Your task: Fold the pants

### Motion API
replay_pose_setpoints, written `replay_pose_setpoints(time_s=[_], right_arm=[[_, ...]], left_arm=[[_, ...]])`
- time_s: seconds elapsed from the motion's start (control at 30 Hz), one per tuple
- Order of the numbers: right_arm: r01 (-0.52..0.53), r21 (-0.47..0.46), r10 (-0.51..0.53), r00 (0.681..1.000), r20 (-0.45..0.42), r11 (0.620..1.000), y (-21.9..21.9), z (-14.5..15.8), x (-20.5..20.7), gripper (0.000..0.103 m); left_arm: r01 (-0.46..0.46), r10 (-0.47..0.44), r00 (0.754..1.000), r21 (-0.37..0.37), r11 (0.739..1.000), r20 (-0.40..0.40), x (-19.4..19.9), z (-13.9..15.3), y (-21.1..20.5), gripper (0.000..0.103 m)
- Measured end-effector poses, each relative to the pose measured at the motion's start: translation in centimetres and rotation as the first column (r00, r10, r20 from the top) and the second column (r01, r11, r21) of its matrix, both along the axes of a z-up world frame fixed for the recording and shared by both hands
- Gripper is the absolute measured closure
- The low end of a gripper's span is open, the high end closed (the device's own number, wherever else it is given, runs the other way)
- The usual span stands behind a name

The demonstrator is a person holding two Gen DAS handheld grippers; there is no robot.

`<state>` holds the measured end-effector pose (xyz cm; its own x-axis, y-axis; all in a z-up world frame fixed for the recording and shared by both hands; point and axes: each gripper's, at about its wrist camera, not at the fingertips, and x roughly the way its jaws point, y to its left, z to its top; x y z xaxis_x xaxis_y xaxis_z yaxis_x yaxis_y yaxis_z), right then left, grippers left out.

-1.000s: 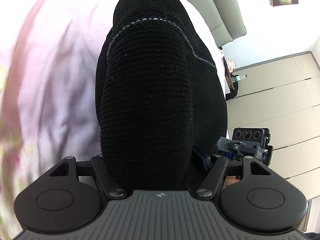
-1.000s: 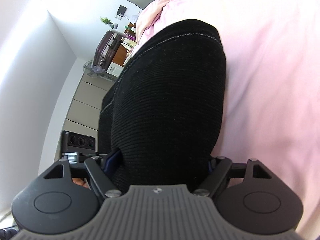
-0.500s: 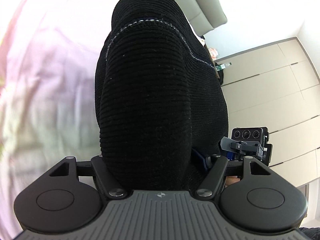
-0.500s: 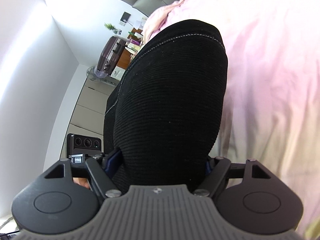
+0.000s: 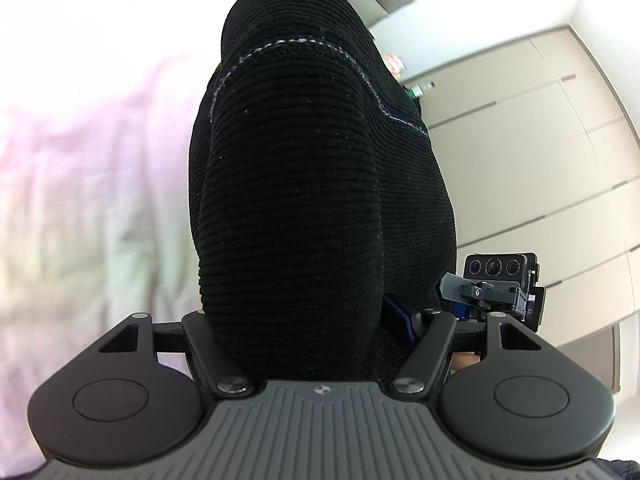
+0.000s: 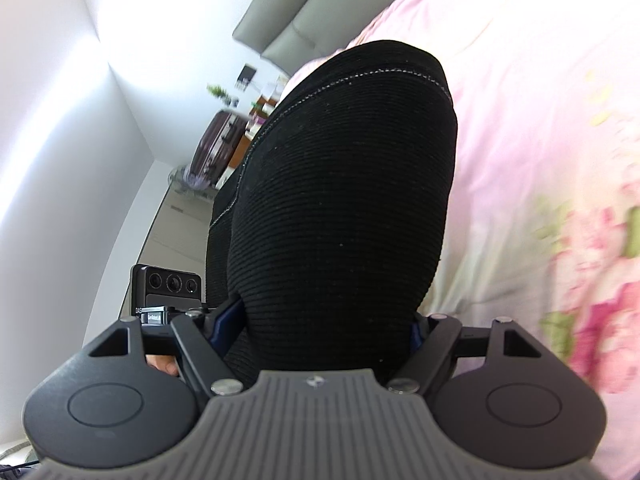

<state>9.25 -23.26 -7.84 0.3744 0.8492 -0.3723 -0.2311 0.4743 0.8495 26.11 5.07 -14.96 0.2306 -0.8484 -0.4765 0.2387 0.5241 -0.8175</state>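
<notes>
Black ribbed knit pants (image 5: 304,200) with a pale stitched seam fill the middle of the left wrist view. My left gripper (image 5: 300,308) is shut on a thick fold of them, and the cloth hides its fingertips. The right wrist view shows the same pants (image 6: 340,200) bulging out of my right gripper (image 6: 332,312), which is shut on another thick fold. A blue pad (image 6: 228,316) presses against the cloth there. The two grippers hang side by side above the bed: the right one's camera block (image 5: 500,276) is visible from the left, and the left one's (image 6: 168,284) from the right.
A pink floral bedsheet (image 6: 540,160) lies below and beside the pants, pale in the left wrist view (image 5: 80,200). A grey padded headboard (image 6: 288,20) stands at the far end. Beige wardrobe doors (image 5: 540,140) line one side. A dark suitcase (image 6: 216,148) stands by the wall.
Both grippers have risen and travelled over the bed with the pants still clamped. The sheet has dropped away, and more wardrobe and wall show. The grips look unchanged.
</notes>
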Motion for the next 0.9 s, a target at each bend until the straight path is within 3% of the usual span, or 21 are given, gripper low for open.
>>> replay_pose_setpoints(time_s=[0.43, 0.63, 0.9], right_arm=[[0.220, -0.054, -0.216, 0.974, 0.069, 0.974, -15.8, 2.8, -2.0, 0.030], [0.323, -0.054, -0.321, 0.946, 0.043, 0.945, -24.1, 0.9, -2.8, 0.030], [0.411, -0.065, -0.412, 0.911, 0.004, 0.909, -33.4, -2.1, -4.0, 0.030]], left_arm=[[0.231, -0.231, 0.972, -0.002, 0.973, 0.035, 7.9, -0.7, -16.1, 0.024], [0.326, -0.327, 0.945, 0.014, 0.945, 0.014, 12.3, -2.4, -26.5, 0.024], [0.402, -0.402, 0.915, 0.013, 0.916, -0.028, 16.7, -5.7, -33.0, 0.024]])
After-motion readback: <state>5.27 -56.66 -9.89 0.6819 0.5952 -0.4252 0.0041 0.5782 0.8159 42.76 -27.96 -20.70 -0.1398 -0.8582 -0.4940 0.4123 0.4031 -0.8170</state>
